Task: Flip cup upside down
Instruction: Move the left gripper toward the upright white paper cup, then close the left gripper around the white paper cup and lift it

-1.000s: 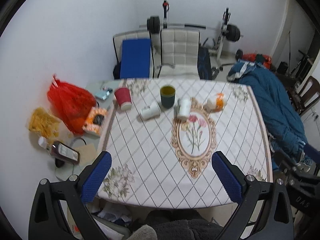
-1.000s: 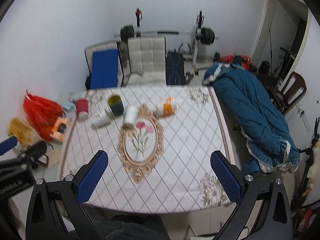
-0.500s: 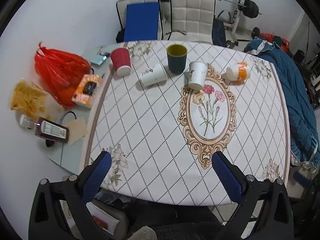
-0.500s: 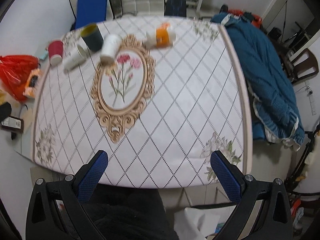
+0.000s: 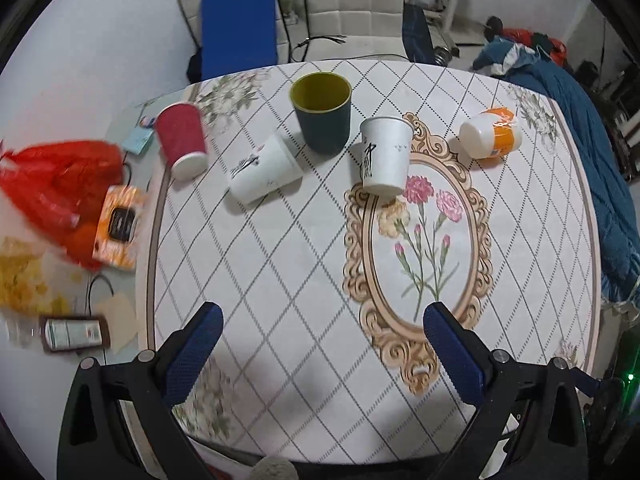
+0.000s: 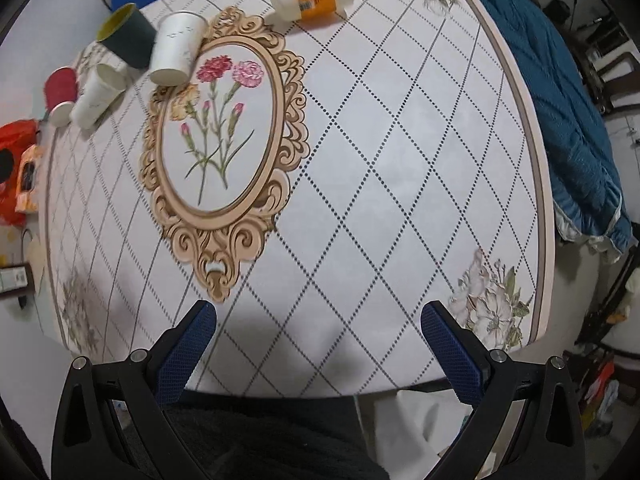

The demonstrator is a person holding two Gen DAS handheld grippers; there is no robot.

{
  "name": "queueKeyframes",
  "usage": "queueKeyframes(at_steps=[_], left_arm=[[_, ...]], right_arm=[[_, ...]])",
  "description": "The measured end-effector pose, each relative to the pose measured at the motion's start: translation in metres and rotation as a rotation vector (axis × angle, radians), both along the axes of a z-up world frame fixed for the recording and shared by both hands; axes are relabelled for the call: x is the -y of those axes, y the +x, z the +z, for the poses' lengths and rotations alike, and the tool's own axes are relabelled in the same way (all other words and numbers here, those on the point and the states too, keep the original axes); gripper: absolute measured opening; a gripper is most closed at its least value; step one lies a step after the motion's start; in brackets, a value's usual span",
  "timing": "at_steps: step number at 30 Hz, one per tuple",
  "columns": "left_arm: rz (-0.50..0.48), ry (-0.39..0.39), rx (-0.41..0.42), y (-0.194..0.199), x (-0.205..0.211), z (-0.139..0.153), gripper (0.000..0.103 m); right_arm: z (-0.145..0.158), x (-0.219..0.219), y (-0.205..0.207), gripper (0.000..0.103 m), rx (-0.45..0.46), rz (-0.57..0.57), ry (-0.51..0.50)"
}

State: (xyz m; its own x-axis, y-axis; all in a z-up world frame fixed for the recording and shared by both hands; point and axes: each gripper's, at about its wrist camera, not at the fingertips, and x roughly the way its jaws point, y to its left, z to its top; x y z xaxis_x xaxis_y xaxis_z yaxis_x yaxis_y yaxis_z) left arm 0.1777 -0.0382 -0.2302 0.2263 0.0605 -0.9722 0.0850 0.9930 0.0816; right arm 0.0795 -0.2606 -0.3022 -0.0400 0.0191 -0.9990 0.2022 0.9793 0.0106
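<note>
Off the counter's left edge lie a red plastic bag (image 5: 56, 184), an orange packet (image 5: 118, 226) and a brown bottle (image 5: 72, 334) on its side. On the counter (image 5: 280, 264), covered with a diamond-patterned cloth, a row of cups runs along the far side: a red cup (image 5: 181, 139) standing mouth-down near the left edge, then a white paper cup (image 5: 264, 170) lying on its side, then a dark green cup (image 5: 322, 114) standing upright with its yellow inside showing, then a second white cup (image 5: 385, 156) standing mouth-down at the top of the oval flower frame (image 5: 420, 256), and furthest right an orange-and-white container (image 5: 491, 138) on its side. The left hand-held gripper (image 5: 322, 338) hangs over the near part of the counter with its blue-padded fingers spread wide and nothing between them; the cups all lie well ahead of it, the tipped white cup ahead and slightly left, the green one almost straight ahead. The right hand-held gripper (image 6: 318, 336) is likewise wide open and empty above the near edge, with the cups far off to its upper left and the orange container ahead. A blue quilt (image 6: 560, 92) lies beyond the counter's right side
</note>
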Motion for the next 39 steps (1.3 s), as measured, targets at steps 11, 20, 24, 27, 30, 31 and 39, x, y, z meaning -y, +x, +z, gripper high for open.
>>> queueKeyframes(at_steps=[11, 20, 24, 27, 30, 31, 39], left_arm=[[-0.065, 0.012, -0.035, 0.094, 0.028, -0.056, 0.103], [-0.1, 0.014, -0.067, 0.145, 0.054, -0.089, 0.103], [-0.114, 0.024, -0.081, 0.159, 0.062, -0.102, 0.102], [-0.127, 0.043, -0.092, 0.165, 0.069, -0.112, 0.102], [-0.14, 0.062, -0.102, 0.168, 0.074, -0.123, 0.102], [-0.145, 0.069, -0.104, 0.169, 0.075, -0.127, 0.102], [-0.167, 0.098, -0.117, 0.177, 0.086, -0.146, 0.098]], right_arm=[[-0.04, 0.012, 0.057, 0.103, -0.047, -0.069, -0.042], [-0.058, 0.031, 0.081, 0.103, -0.066, -0.13, -0.081], [-0.064, 0.035, 0.088, 0.103, -0.079, -0.14, -0.086], [-0.067, 0.037, 0.092, 0.103, -0.085, -0.142, -0.086], [-0.069, 0.037, 0.093, 0.103, -0.09, -0.145, -0.087], [-0.07, 0.037, 0.094, 0.103, -0.091, -0.145, -0.086], [-0.073, 0.044, 0.092, 0.103, -0.095, -0.151, -0.088]])
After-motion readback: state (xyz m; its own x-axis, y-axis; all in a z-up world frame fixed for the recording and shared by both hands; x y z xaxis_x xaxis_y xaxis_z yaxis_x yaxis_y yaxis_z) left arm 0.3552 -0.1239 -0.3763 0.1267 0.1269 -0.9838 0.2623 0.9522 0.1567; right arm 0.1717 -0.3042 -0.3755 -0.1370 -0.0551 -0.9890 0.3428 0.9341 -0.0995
